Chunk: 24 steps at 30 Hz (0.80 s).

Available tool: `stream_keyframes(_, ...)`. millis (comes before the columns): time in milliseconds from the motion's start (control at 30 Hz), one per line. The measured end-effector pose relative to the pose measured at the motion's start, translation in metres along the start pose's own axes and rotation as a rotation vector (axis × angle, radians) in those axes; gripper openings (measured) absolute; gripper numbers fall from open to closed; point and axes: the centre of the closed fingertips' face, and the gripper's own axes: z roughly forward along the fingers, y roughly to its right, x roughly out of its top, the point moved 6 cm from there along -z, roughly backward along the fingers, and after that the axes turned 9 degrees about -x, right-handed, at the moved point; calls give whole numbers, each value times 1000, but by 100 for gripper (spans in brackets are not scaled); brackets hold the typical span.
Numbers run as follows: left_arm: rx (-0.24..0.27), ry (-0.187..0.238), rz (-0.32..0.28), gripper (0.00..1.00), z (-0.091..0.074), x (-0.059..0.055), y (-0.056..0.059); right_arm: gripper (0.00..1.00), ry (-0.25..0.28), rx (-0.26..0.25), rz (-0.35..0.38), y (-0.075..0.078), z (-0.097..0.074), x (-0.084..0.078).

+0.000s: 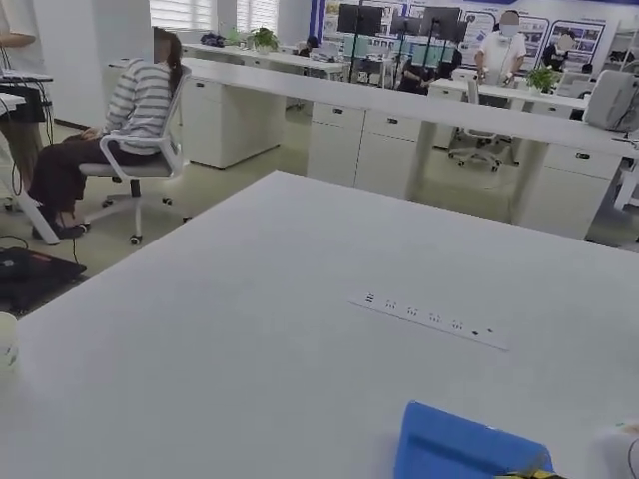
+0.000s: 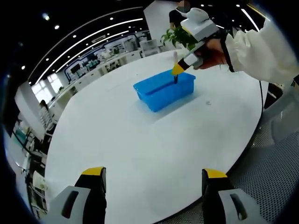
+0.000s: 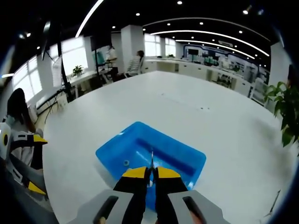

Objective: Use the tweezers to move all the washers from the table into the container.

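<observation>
Tweezers (image 3: 152, 161) sit pinched in the right gripper (image 3: 150, 172), tips over the blue container (image 3: 180, 154). One washer (image 3: 126, 163) lies inside. It looks tiny, light and slippery, so grab its rim. The left gripper (image 2: 154, 171) hangs wide apart.

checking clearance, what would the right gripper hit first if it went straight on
Most likely the floor of the container: the right gripper, shut on the tweezers, points down into it. The washer lies off to one side of that line, though depth is unclear.
</observation>
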Motion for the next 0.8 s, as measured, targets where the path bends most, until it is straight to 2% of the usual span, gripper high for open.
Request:
stream_keyframes(267,-5,-18,-5,86,2,-2,0,2,-14,-1,-9,0,10,-4)
stream_keyframes(500,-8,-31,-2,86,3,-3,1,2,-1,-5,-19,-1,10,-2)
stream_keyframes(600,-10,-33,-1,86,3,-3,1,3,0,27,15,-3,10,-3)
stream_keyframes(700,-15,-35,1,86,3,-3,2,3,-5,15,-10,-1,9,-2)
stream_keyframes(800,-18,-36,9,86,3,-3,3,3,-5,15,-5,-2,8,-1)
